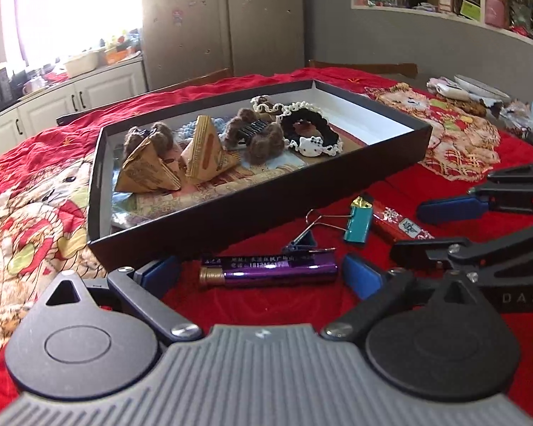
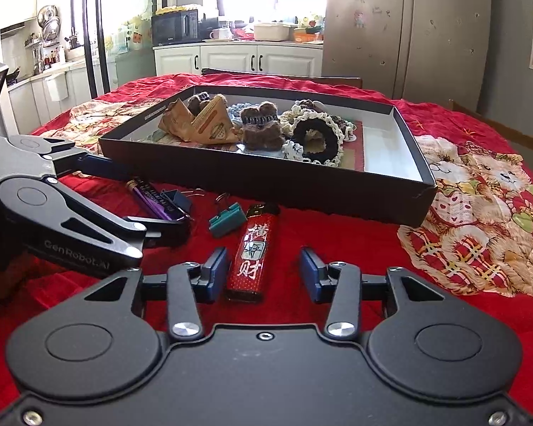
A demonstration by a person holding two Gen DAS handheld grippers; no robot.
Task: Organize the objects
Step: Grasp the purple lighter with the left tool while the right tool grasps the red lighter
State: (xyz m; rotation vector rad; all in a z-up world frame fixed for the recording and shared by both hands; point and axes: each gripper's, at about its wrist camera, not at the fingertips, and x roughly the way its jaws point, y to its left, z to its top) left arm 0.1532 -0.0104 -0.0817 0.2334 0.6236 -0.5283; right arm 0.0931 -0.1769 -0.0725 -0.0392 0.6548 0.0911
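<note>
A purple lighter [image 1: 270,269] lies crosswise on the red cloth between the open fingers of my left gripper [image 1: 263,275]; it also shows in the right wrist view [image 2: 152,198]. A red lighter [image 2: 252,252] lies lengthwise between the open fingers of my right gripper [image 2: 263,273], nearer the left pad; it also shows in the left wrist view [image 1: 399,223]. A teal binder clip [image 2: 227,218] and a blue binder clip [image 2: 176,198] lie between the lighters. Behind them stands a black box [image 2: 302,184] holding brown hair clips, folded paper packets and a black scrunchie.
The red patterned cloth [image 2: 479,191] covers the whole table. Small clutter [image 1: 479,99] lies at the table's far right in the left wrist view. Chairs stand behind the table, with kitchen cabinets and a fridge beyond.
</note>
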